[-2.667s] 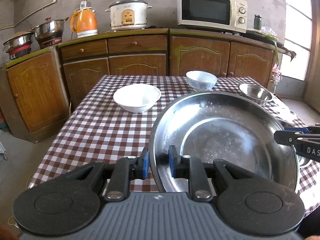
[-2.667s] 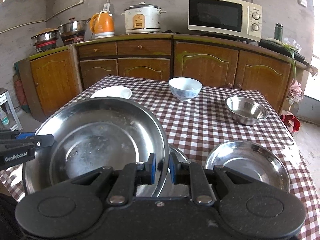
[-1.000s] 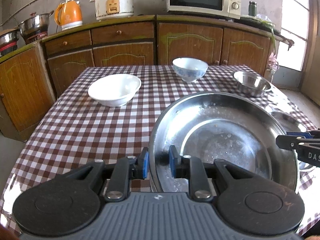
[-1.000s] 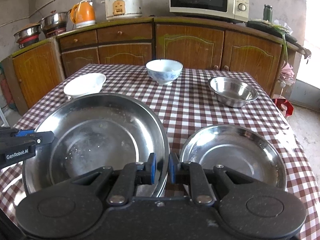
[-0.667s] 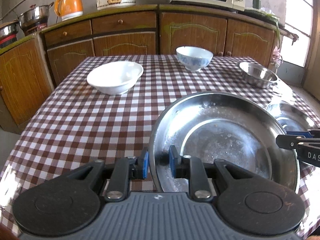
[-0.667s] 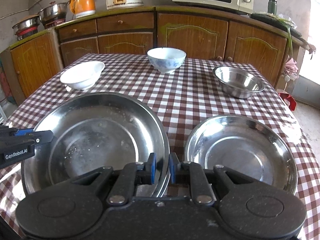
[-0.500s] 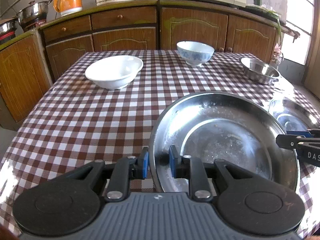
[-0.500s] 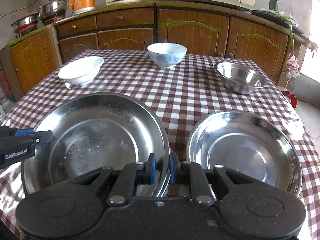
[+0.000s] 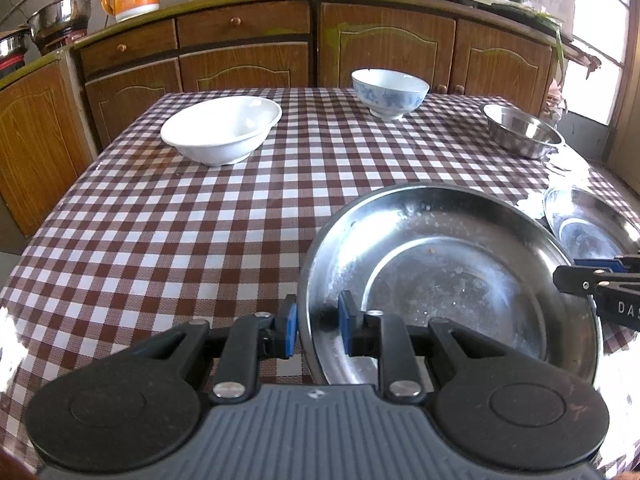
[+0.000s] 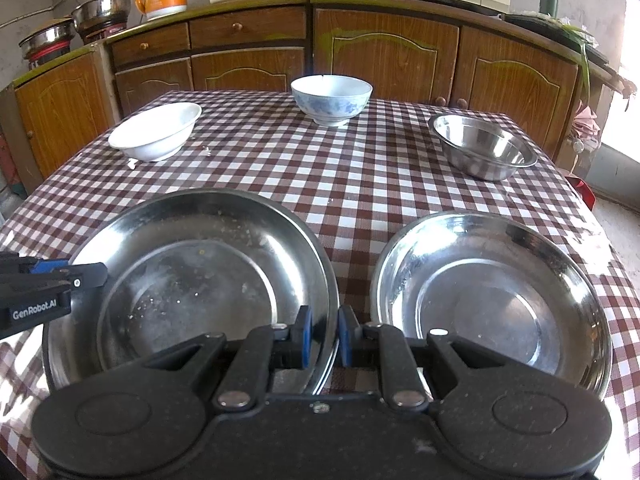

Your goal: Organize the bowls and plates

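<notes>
You are gripping the big plate [image 9: 460, 280] by opposite rims: your left gripper [image 9: 316, 326] and right gripper [image 10: 322, 336] are both pinching it in their jaws. It is sitting low over the checked surface [image 9: 200, 220], beside a second plate [image 10: 492, 300].

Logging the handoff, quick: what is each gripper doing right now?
Left gripper: shut on the left rim of the large steel plate.
Right gripper: shut on the same plate's right rim.
</notes>
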The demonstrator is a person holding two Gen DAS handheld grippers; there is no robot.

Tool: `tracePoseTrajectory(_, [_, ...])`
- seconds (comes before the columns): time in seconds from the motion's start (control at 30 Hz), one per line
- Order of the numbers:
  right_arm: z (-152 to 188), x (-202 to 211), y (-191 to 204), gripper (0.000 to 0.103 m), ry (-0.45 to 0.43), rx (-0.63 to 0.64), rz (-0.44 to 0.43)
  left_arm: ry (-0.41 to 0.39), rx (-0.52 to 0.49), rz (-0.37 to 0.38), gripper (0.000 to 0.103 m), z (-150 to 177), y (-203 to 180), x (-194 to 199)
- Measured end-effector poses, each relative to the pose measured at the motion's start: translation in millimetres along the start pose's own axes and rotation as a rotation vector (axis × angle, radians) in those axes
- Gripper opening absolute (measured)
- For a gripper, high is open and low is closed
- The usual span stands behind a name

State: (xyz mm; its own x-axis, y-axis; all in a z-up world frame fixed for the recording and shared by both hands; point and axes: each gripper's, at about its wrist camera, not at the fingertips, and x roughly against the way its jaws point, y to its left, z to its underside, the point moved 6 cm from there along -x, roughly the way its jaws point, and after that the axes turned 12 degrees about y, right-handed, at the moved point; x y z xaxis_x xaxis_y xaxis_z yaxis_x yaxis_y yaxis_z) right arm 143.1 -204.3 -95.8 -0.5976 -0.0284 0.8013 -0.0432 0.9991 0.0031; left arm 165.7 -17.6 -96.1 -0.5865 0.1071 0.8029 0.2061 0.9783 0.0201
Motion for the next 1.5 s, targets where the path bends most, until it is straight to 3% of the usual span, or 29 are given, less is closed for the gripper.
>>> tracePoseTrajectory(1.33, [-3,13,-2,0.021,-0.026,0.011,0.017,-0.003,0.015,-0.016,0.024,1,10,5])
tracePoseTrajectory(1.5, [0,26,1,0.025,-0.05,0.017,0.012,-0.022,0.029,-0.012,0.03,1,9,17])
